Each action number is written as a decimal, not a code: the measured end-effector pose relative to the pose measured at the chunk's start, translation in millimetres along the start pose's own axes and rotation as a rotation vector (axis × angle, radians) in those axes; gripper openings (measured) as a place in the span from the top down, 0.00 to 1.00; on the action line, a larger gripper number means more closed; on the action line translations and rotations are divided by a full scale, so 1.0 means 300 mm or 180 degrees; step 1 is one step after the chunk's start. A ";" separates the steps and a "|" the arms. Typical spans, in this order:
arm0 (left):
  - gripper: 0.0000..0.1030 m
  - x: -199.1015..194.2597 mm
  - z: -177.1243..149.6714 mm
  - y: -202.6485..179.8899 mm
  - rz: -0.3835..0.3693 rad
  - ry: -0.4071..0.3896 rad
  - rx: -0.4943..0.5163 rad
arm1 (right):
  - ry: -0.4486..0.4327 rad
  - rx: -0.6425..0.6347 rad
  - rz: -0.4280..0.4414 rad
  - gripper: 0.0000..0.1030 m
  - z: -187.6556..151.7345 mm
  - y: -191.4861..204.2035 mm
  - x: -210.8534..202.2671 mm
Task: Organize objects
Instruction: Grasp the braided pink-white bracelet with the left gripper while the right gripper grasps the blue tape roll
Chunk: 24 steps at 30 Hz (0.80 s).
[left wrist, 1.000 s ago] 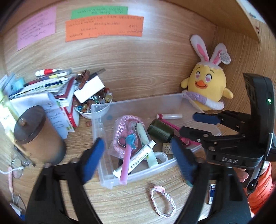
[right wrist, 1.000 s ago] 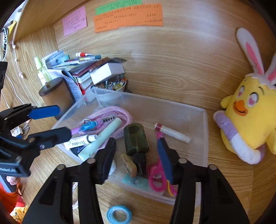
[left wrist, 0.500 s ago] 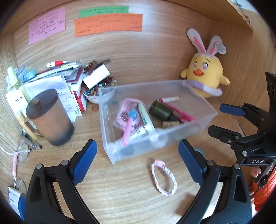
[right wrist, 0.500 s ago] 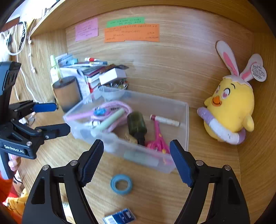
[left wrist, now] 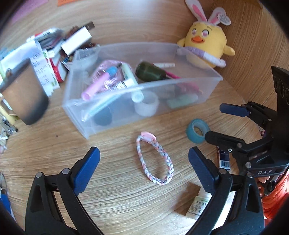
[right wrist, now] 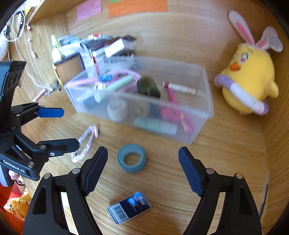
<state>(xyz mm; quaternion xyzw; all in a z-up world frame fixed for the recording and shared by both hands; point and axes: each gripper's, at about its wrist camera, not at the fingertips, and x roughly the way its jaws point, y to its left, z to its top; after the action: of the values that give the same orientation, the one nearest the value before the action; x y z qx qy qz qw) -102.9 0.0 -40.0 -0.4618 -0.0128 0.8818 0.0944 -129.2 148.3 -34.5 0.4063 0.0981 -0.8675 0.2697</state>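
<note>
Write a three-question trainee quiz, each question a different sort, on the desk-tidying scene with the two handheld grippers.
1. True or false: the braided bracelet lies inside the clear bin.
2. Which loose item lies between the right gripper's open fingers? A) blue tape roll B) plush chick C) brown cup
3. Fill in: the left gripper is ____ and holds nothing.

Key: 1 false, it lies on the desk in front of the bin; 2 A; 3 open.

Yellow bunny-eared plush against the wall; sticky notes above.
</note>
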 end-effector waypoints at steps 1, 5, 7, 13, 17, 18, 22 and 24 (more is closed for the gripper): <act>0.04 0.014 -0.001 -0.004 0.0003 0.0029 0.0015 | 0.0031 -0.0001 0.0002 0.24 -0.006 0.000 0.011; 0.12 0.048 0.001 -0.015 0.0075 0.0062 0.0103 | 0.0077 -0.0019 -0.0027 0.24 -0.019 0.003 0.035; 0.21 0.061 0.002 -0.013 0.0051 0.0116 0.0130 | 0.0092 -0.0014 -0.0014 0.24 -0.020 0.003 0.044; 0.37 0.078 -0.004 -0.017 -0.0057 0.0109 0.0192 | 0.0146 -0.0044 0.0045 0.43 -0.011 0.011 0.068; 0.58 0.079 -0.008 -0.030 -0.0038 0.0067 0.0291 | 0.0173 -0.0120 0.0105 0.60 -0.014 0.029 0.075; 0.63 0.079 -0.007 -0.030 -0.0049 0.0061 0.0299 | 0.0178 -0.0131 0.0132 0.65 -0.014 0.032 0.076; 0.86 0.077 -0.009 -0.013 -0.0274 0.0066 0.0269 | 0.0120 -0.0161 0.0101 0.65 -0.016 0.041 0.068; 0.91 0.073 -0.013 -0.004 -0.0269 0.0058 0.0248 | 0.0089 -0.0160 0.0106 0.65 -0.014 0.042 0.059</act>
<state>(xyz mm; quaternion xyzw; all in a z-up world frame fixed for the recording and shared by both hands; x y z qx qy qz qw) -111.8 4.9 -59.8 -0.4648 0.0029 0.8727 0.1496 -129.0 132.5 -50.0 0.4132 0.1168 -0.8543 0.2928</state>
